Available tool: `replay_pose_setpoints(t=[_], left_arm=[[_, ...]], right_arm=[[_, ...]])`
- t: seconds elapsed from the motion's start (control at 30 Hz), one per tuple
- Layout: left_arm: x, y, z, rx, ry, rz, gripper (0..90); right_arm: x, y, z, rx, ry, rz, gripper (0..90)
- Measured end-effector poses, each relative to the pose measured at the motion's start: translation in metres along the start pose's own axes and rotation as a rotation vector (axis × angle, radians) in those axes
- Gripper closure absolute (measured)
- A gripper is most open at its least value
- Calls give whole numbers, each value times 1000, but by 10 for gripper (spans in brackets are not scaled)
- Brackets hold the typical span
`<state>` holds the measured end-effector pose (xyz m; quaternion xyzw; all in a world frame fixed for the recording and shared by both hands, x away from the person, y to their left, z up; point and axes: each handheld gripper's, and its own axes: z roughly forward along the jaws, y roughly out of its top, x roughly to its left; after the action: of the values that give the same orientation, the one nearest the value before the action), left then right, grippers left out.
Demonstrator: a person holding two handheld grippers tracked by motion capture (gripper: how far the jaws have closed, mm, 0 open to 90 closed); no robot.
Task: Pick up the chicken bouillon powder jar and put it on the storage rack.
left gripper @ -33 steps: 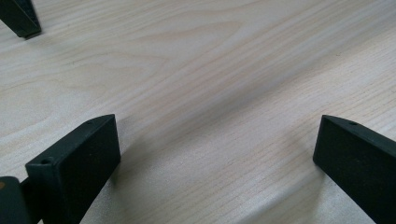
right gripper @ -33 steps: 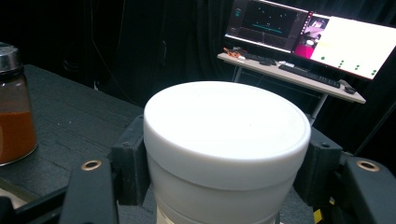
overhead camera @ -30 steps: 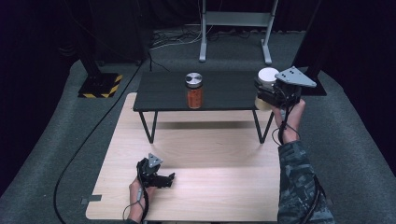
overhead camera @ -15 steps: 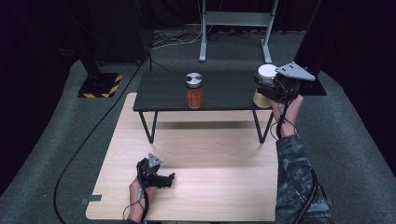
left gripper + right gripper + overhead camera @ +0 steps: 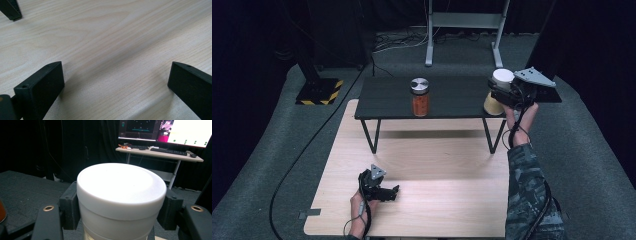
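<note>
At the right end of the black table (image 5: 452, 100), I log the right gripper (image 5: 502, 95) clamped on a white-lidded jar (image 5: 498, 90): in the right gripper view its two black jaws press either side of the jar (image 5: 121, 200) just under the broad white lid, and the pale body shows below. From the high view the jar sits at the table's right edge, held upright, with the grey three-cornered plate beside it and my right forearm in a patterned sleeve reaching up from below. Near the table's middle stands an orange-filled jar with a silver lid (image 5: 420, 97), well apart from the held one. On the light wooden board (image 5: 437, 200) in front of the table rests my left gripper (image 5: 384, 192), lying low; in the left gripper view its jaws stand wide apart over bare wood grain (image 5: 112, 50), nothing between them. A black table leg (image 5: 10, 10) shows at the upper left corner there.
</note>
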<state>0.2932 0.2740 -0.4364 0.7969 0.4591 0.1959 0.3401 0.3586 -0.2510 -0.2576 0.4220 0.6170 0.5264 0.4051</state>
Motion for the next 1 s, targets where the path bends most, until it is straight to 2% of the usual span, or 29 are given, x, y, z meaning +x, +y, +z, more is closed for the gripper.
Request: replay_pose_setpoints(t=[0.13,0.67,0.77,0.87,1.0], left_arm=[[0,0,0,-1,0,-1,3],[0,0,0,-1,1,0,4],[0,0,0,0,0,0,3],[0,0,0,0,1,1,4],[0,0,0,0,1,0,4]], right_arm=[[-3,-1,1,-1,5,13,330],[-2,5,2,22,5,3,324],[2,8,2,39,-11,-8,217],[3,16,0,88,3,-19,130],[3,26,-5,162,18,-20,56]])
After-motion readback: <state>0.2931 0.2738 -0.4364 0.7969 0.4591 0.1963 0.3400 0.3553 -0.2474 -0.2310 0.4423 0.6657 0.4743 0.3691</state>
